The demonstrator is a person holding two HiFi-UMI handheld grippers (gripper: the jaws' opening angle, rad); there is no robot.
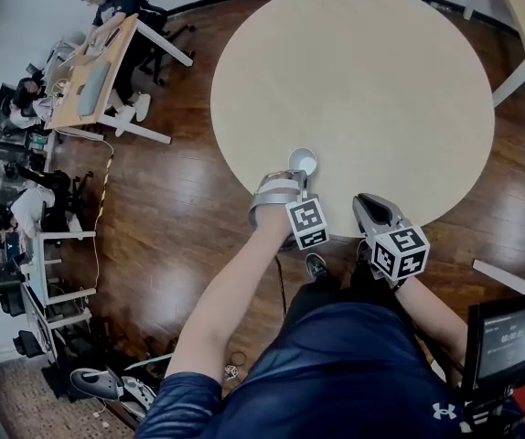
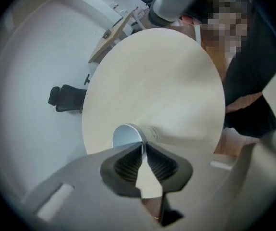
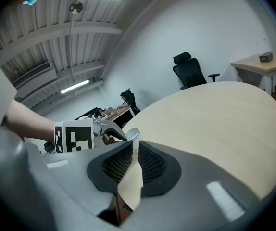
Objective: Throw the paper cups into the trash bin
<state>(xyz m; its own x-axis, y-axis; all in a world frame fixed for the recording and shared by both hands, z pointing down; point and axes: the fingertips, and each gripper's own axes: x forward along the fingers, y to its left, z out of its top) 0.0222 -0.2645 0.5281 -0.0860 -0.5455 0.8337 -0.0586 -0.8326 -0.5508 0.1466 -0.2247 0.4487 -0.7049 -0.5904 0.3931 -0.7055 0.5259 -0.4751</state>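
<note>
Near the front edge of the round tabletop (image 1: pixel 363 71) sits the paper cup (image 1: pixel 302 161), and because the left gripper (image 2: pixel 143 149) pinches only its thin rim between narrow jaws, the soft wall could crumple or slip free on lifting and fall to the floor (image 1: pixel 180 199), with the right gripper (image 3: pixel 132 146), nearly closed and empty, unable to catch it.

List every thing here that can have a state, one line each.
left gripper: shut on the rim of the paper cup.
right gripper: jaws nearly together, nothing between them.
paper cup: empty, at the near edge of the table.
</note>
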